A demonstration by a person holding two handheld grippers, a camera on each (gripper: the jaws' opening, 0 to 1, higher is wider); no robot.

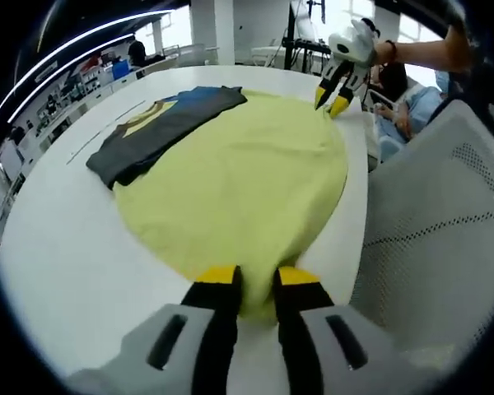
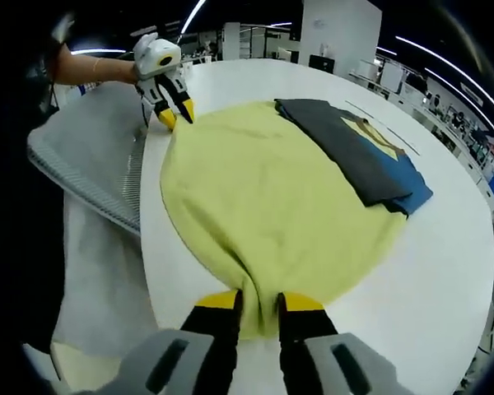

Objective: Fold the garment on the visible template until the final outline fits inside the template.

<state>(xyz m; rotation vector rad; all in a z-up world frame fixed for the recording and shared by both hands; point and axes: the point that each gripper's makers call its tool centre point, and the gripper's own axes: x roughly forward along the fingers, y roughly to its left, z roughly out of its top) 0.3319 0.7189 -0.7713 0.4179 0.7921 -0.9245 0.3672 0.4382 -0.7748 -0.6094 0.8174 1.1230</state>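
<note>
A pale yellow garment (image 1: 239,173) lies spread flat on the white table (image 1: 58,247). My left gripper (image 1: 257,280) is shut on its near edge, with the cloth bunched between the yellow-tipped jaws. At the far edge of the cloth my right gripper (image 1: 336,100), held by a hand, pinches the opposite end. In the right gripper view the right gripper (image 2: 259,304) is shut on the yellow garment (image 2: 263,197), and the left gripper (image 2: 174,115) grips the far corner. A folded dark grey, blue and yellow garment (image 1: 160,123) (image 2: 358,152) overlaps the yellow one's side.
A white mesh chair (image 1: 445,206) (image 2: 90,173) stands against the table edge beside the garment. Thin dark lines (image 1: 107,127) are marked on the table beyond the dark garment. A person sits behind the far end, with desks and shelves in the background.
</note>
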